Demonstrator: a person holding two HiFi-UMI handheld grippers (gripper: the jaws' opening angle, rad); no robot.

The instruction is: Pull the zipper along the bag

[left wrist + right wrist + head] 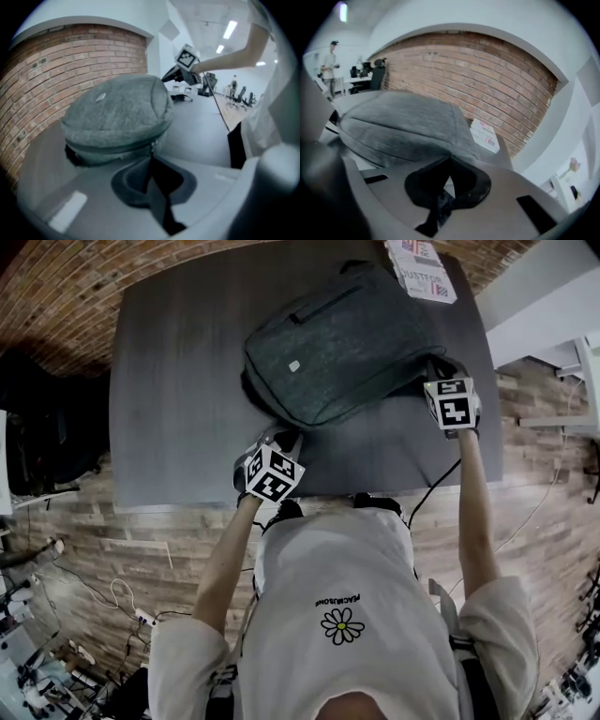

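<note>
A grey backpack (337, 343) lies flat on the dark table (169, 427). My left gripper (281, 437) is at the bag's near left edge. In the left gripper view its jaws are shut (151, 154) right under the zipper seam (117, 146), and a small pale zipper pull (152, 146) runs down into their tip. My right gripper (439, 369) is at the bag's right corner. In the right gripper view its jaws (450, 160) are closed against the bag's edge (403, 126); I cannot see anything pinched between them.
A stack of printed booklets (422, 268) lies at the table's far right corner, just beyond the bag. A brick wall (487, 75) stands behind the table. Cables trail over the wooden floor (112, 596) on the left. A person (330, 61) stands far off.
</note>
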